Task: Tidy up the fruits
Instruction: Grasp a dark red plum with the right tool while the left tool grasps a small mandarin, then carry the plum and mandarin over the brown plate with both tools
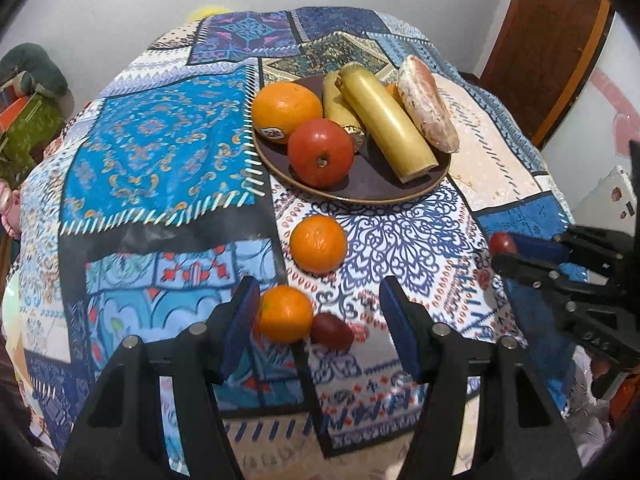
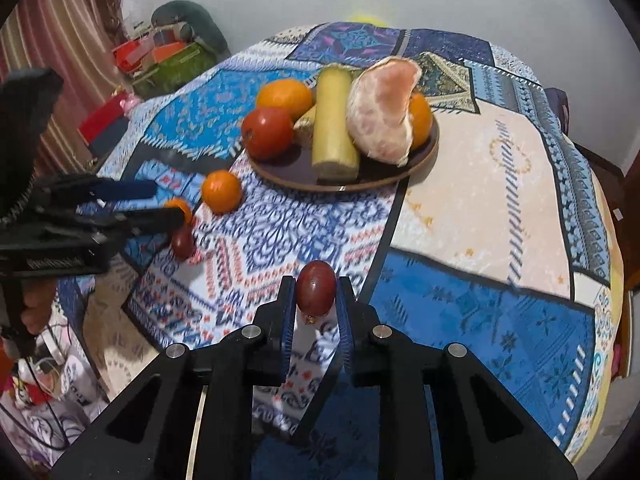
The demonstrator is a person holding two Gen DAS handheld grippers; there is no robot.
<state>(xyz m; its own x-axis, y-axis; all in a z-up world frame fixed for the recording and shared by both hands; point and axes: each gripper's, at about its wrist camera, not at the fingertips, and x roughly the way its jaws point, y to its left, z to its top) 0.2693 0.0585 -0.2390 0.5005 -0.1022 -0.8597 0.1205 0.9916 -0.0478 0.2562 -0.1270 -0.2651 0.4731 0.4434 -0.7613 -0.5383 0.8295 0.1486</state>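
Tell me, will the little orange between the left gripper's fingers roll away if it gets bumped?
Probably. The small orange looks round and sits loose on the flat tablecloth, so a nudge could roll it. It looks firm enough for the open left gripper to squeeze.

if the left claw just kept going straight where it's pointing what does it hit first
Most likely the near small orange, sitting just inside the left claw by its left finger, with a dark red grape beside it. Beyond them lies another small orange, then the plate. Depth is uncertain.

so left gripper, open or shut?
Open. The left gripper has its fingers spread around a tangerine and a grape, gripping neither.
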